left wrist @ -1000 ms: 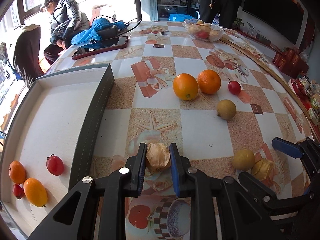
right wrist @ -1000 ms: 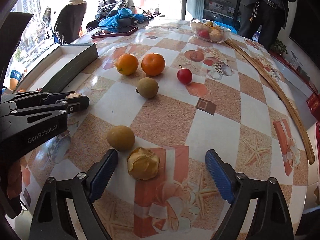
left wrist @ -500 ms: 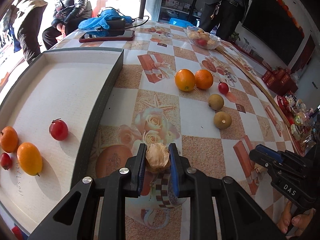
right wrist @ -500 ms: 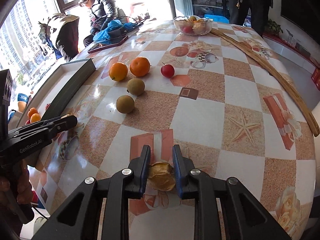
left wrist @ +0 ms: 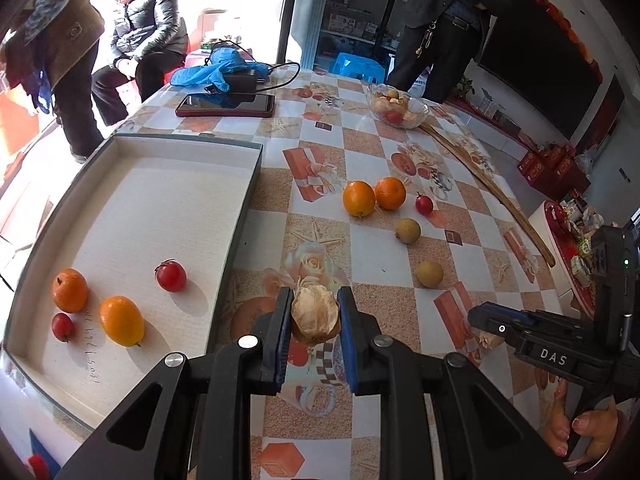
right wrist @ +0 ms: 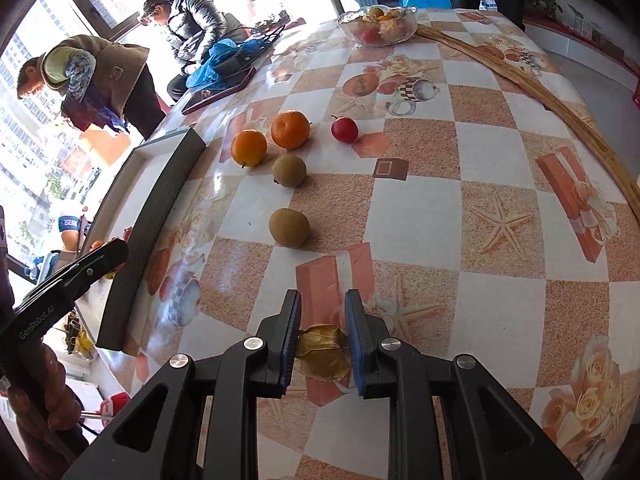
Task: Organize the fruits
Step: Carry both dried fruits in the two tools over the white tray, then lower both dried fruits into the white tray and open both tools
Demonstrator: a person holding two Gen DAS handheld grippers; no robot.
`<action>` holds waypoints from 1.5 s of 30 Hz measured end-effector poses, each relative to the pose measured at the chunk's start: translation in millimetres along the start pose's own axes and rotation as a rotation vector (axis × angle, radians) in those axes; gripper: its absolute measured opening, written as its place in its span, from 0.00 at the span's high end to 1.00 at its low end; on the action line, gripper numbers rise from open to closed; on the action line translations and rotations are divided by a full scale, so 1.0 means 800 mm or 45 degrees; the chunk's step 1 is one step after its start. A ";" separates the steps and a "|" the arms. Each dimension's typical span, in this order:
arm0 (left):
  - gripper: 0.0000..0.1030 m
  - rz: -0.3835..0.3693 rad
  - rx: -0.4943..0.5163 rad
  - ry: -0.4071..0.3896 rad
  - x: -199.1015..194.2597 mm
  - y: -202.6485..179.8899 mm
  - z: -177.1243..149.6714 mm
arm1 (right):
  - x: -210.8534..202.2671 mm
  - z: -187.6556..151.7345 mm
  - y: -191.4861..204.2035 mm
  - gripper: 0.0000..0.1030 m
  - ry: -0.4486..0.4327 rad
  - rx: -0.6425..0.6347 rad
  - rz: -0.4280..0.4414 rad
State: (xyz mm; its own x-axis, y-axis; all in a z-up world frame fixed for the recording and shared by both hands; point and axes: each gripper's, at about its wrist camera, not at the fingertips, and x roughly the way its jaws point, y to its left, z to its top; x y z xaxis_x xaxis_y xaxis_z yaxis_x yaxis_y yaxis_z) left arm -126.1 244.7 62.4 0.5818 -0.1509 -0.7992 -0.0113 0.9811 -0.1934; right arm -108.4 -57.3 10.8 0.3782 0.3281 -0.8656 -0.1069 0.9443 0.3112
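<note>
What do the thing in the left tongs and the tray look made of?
Husked fruit: a dry, papery tan husk, crinkled and veined, likely a physalis. Tray: probably a cardboard box lid, with a matte, faintly ribbed pale inside and dark outer walls.

What you can't see from here

Your left gripper (left wrist: 315, 316) covers the sides and underside of its papery husk fruit (left wrist: 314, 314). In the right wrist view, the tray (right wrist: 160, 184) shows only one wall, its contents hidden. The glass bowl (left wrist: 398, 110) holds fruit too small to name.

small shop, stocked shelves (left wrist: 352, 20) behind
</note>
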 end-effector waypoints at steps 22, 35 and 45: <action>0.77 0.311 -0.222 -0.025 -0.013 0.154 0.039 | 0.078 0.105 0.196 0.76 0.146 -0.180 0.211; 0.77 0.431 -0.203 0.024 0.032 0.176 0.049 | 0.148 0.117 0.282 0.76 0.185 -0.313 0.220; 0.23 0.504 -0.319 -0.050 0.019 0.200 0.030 | 0.145 0.111 0.282 0.55 0.171 -0.366 0.175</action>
State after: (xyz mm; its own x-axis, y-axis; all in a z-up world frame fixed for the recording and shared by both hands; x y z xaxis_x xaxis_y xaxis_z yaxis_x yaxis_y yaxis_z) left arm -99.1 402.2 32.8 0.5234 0.2387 -0.8180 -0.4317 0.9019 -0.0130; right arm -7.1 191.7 15.3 0.2199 0.4349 -0.8732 -0.4101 0.8534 0.3218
